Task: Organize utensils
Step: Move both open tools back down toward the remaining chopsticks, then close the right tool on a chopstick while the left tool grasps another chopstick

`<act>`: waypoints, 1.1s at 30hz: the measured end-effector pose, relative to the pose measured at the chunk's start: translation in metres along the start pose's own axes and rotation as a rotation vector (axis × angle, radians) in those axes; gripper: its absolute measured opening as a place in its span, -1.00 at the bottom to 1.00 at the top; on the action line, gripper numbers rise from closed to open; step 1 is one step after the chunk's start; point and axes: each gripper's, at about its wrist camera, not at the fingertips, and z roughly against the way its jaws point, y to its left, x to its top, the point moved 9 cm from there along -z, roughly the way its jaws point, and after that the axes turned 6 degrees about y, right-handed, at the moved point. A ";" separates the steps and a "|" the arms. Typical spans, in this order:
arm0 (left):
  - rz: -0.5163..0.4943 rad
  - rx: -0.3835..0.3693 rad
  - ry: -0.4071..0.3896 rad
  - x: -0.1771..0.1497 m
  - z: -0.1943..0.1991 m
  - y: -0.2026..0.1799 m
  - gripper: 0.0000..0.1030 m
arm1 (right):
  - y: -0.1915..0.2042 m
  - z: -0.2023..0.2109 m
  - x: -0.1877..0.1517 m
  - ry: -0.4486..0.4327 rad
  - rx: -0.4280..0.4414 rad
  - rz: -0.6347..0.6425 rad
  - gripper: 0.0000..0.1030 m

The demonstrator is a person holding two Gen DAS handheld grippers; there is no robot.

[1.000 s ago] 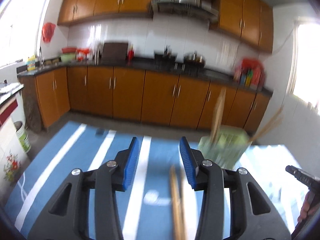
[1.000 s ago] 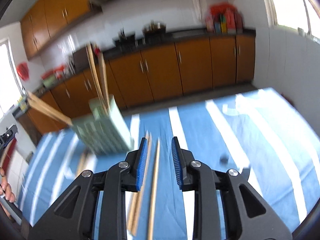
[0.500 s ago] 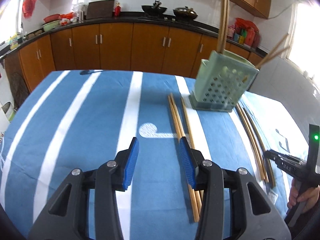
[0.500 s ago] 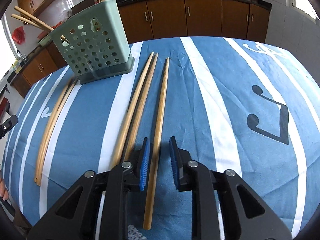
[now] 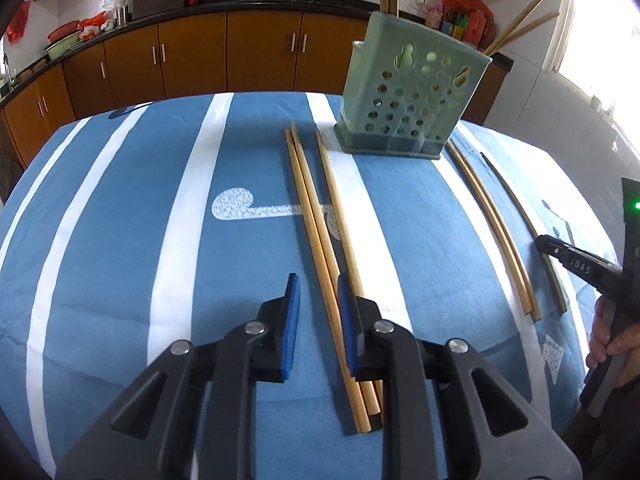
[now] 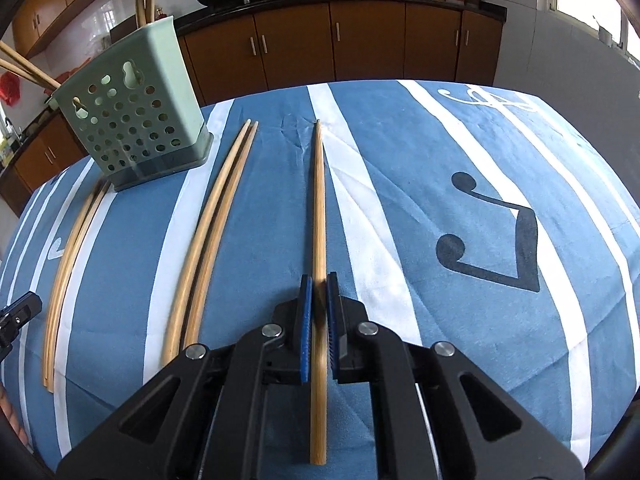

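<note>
Bamboo chopstick (image 6: 319,216) clamped in right claw (image 6: 317,296); left claw (image 5: 318,300) narrowing, apart, astride chopstick pair (image 5: 316,232).

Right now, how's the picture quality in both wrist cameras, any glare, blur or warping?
Left wrist view: window at right blown out white; fisheye bows the striped tablecloth; chopsticks sharp. Right wrist view: same bulging distortion; slight blur on the single chopstick between the right gripper pads; dark vignette at the corners.

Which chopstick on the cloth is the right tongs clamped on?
The lone chopstick lying by itself right of the pair; the right tongs pinch its near end. All others lie in pairs, untouched.
</note>
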 end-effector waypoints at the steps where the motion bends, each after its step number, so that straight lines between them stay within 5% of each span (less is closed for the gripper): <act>1: 0.000 0.003 0.004 -0.002 -0.002 0.001 -0.62 | 0.000 0.000 0.000 0.001 0.002 0.000 -0.85; 19: 0.003 0.100 0.004 0.007 -0.017 0.010 -0.77 | 0.005 -0.002 0.003 -0.005 0.002 0.020 -0.84; 27: 0.123 0.153 -0.004 0.016 -0.014 0.058 -0.85 | 0.011 -0.002 0.004 -0.010 0.010 0.050 -0.84; 33: 0.153 0.118 -0.009 0.017 -0.011 0.076 -0.83 | 0.020 -0.007 0.011 -0.018 0.027 0.057 -0.84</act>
